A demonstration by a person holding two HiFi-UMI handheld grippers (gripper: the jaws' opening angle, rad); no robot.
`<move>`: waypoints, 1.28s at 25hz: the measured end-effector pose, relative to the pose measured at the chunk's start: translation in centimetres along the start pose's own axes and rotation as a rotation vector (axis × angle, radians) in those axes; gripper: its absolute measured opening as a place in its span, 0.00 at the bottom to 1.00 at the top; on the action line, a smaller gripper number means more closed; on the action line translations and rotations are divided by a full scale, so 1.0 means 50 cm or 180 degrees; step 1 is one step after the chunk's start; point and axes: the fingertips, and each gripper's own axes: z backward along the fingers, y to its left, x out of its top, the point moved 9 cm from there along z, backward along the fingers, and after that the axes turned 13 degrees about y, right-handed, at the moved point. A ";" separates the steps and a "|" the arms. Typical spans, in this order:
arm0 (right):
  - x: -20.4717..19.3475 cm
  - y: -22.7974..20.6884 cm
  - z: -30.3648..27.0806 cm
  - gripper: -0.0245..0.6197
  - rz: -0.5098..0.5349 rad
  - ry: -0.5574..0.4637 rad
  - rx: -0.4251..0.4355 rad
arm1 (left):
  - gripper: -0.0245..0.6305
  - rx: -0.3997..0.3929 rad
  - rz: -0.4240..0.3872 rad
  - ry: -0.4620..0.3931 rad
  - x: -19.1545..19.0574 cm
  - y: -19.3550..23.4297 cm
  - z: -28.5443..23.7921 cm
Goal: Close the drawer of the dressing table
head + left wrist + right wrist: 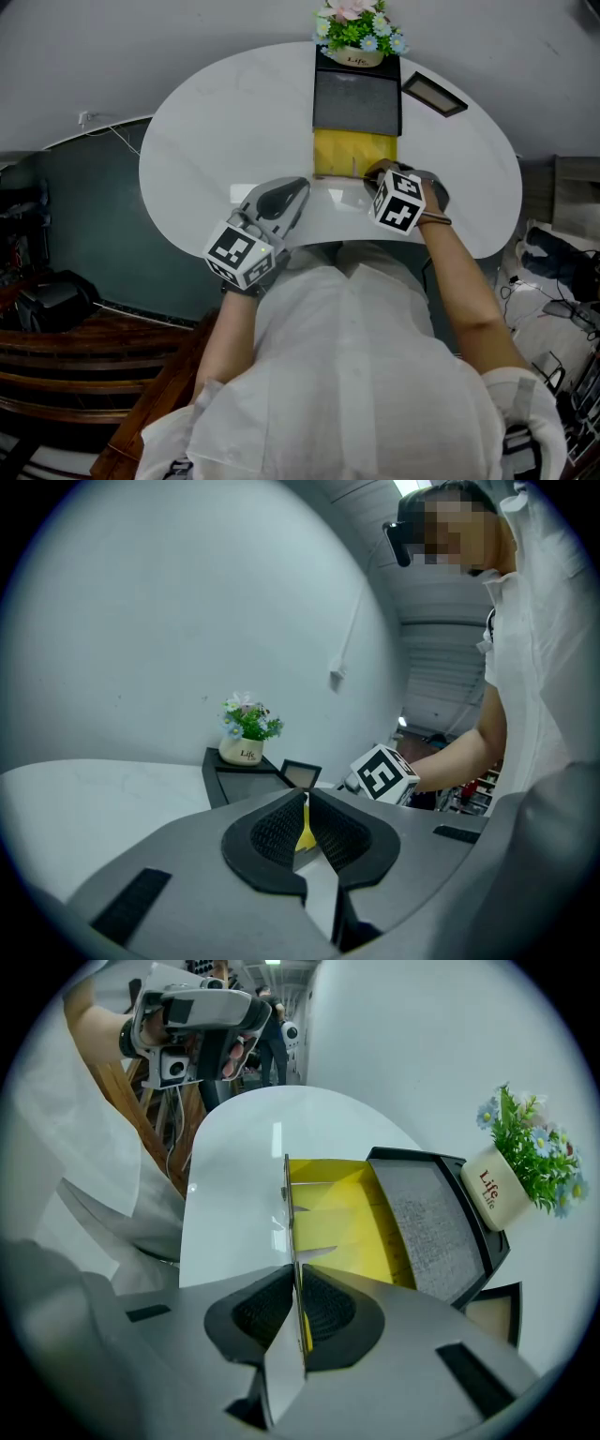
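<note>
yellow drawer (342, 1213) open, right tool (293, 1279) clamping front

We record, by colour:
- Glossy white half-round desk (206, 122), plain.
- White-fronted, yellow-lined drawer (354, 152): bright yellow inside, with dividers of the same yellow.
- Black box with speckled grey top (356, 94).
- Cream ceramic pot (354, 56) with dark lettering, holding pink, white and pale blue flowers (356, 21) over green leaves.
- Black-framed small picture (434, 94) with a tan centre.
- Left tool (292, 192) and right tool (373, 173): grey shells and black meshed pads (272, 834). Each carries a white cube (401, 202) with black square markers.
- Dark teal floor (84, 216).
- White shirt (347, 375).
</note>
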 end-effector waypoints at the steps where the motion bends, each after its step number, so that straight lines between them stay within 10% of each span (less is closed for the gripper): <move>1: 0.000 -0.004 -0.001 0.07 -0.0011 0.0000 -0.0029 | 0.07 0.0000 0.0002 0.0001 0.000 0.000 0.000; 32: 0.010 -0.083 -0.023 0.08 -0.0042 0.0034 -0.0596 | 0.07 0.0015 0.0036 0.0017 0.003 0.014 -0.011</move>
